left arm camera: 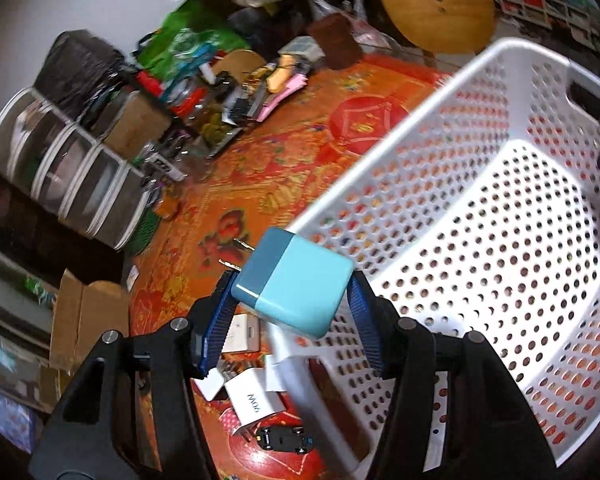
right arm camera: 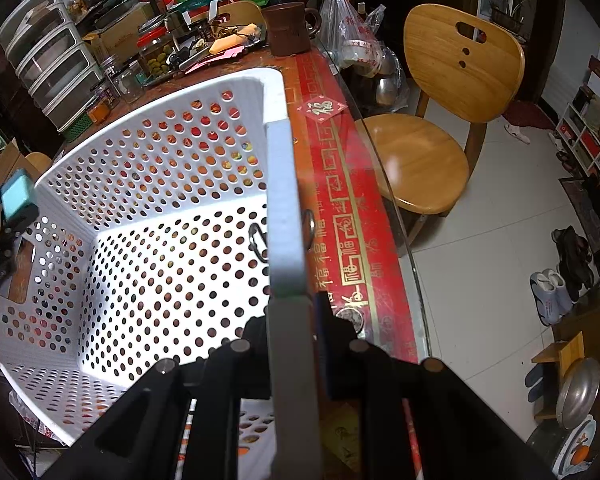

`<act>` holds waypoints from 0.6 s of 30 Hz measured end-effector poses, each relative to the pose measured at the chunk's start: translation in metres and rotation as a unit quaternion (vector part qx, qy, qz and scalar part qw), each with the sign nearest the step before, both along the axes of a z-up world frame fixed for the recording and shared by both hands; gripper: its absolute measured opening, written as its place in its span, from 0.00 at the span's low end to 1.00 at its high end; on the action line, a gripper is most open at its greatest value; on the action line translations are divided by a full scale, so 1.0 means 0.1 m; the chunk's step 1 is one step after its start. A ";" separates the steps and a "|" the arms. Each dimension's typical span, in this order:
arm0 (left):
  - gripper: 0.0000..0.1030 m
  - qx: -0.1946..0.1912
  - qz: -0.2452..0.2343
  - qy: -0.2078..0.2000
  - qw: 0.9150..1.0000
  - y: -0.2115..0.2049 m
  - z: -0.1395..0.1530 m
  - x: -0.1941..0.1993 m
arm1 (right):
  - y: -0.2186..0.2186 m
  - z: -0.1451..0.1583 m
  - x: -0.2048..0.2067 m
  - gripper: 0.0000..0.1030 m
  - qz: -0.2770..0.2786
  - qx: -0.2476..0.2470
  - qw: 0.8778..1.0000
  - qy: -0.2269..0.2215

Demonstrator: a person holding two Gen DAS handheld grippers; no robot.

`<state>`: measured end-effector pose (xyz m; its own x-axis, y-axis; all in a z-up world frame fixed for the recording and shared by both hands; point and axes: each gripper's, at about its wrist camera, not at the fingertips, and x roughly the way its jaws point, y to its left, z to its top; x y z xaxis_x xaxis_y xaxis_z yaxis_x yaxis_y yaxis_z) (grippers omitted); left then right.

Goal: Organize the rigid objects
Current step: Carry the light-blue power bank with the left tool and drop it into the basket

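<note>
My left gripper (left arm camera: 290, 296) is shut on a two-tone blue plug charger (left arm camera: 296, 280), held above the table just outside the near-left rim of the white perforated basket (left arm camera: 480, 216). The charger's metal prongs point left. The charger also shows in the right wrist view (right arm camera: 17, 197) at the basket's left corner. My right gripper (right arm camera: 296, 312) is shut on the basket's rim (right arm camera: 284, 200), one finger inside and one outside. The basket (right arm camera: 148, 216) holds a metal clip (right arm camera: 258, 242) on its floor.
White chargers (left arm camera: 256, 400), a small white box (left arm camera: 240, 332) and a toy car (left arm camera: 286, 438) lie on the red patterned tablecloth (left arm camera: 284, 148) below my left gripper. Clutter, jars and plastic drawers (left arm camera: 64, 168) line the far side. A wooden chair (right arm camera: 440, 128) stands beyond the table's glass edge.
</note>
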<state>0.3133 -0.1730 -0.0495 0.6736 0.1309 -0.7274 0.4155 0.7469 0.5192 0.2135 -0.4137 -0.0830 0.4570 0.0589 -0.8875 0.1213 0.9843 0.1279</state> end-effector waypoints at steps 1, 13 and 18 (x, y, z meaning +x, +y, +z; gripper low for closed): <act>0.52 0.005 -0.008 0.010 1.000 -0.04 -0.05 0.01 | 0.01 0.00 0.00 0.14 0.001 0.000 1.000 0.000; 0.52 0.019 -0.063 0.109 0.992 -0.26 -0.47 0.14 | -0.01 -0.01 0.01 0.14 0.002 0.002 1.000 0.003; 0.53 0.015 -0.071 0.113 0.991 -0.26 -0.46 0.12 | 0.00 -0.01 0.01 0.14 0.002 0.002 1.000 0.004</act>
